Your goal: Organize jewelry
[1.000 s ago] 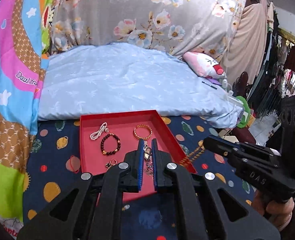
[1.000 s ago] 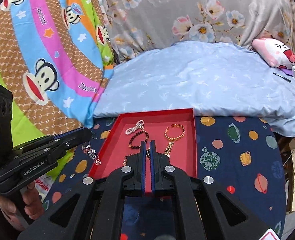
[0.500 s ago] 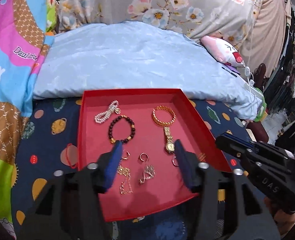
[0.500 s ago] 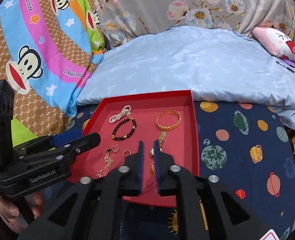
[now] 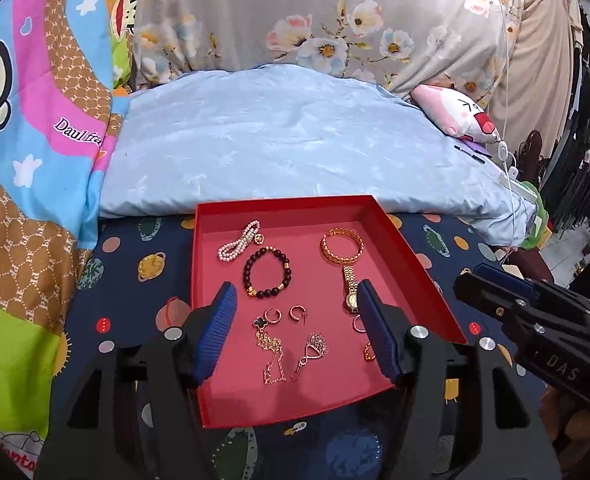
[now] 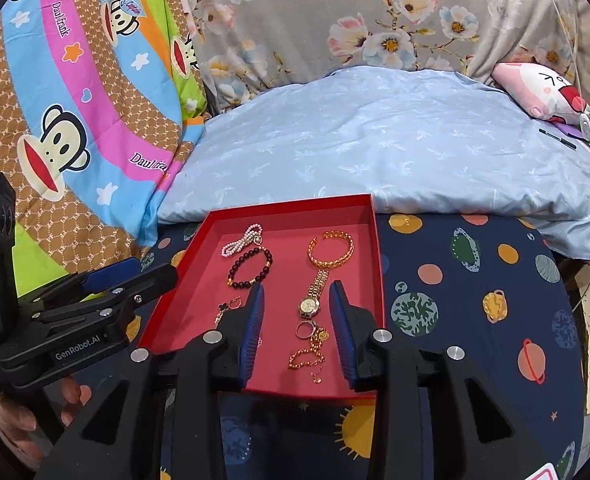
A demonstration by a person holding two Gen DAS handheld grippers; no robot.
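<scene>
- While my left gripper (image 5: 297, 330) spreads its jaws wide over the red tray (image 5: 415, 264) at lower centre, nothing sits gripped.
- My right gripper (image 6: 297, 330) is opening narrower, empty, around the gold watch (image 6: 309, 304).

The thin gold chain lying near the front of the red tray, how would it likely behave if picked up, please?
The thin gold chain lies in loose kinks, so it is probably floppy and would dangle. Its fine links look light and may slip from or snag on ribbed pads.

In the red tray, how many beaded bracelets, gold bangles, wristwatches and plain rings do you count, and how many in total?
Beaded bracelets: 2 (pearl bracelet, dark bead bracelet)
Gold bangle: 1
Wristwatch: 1
Plain ring: 1
Total: 5
</scene>
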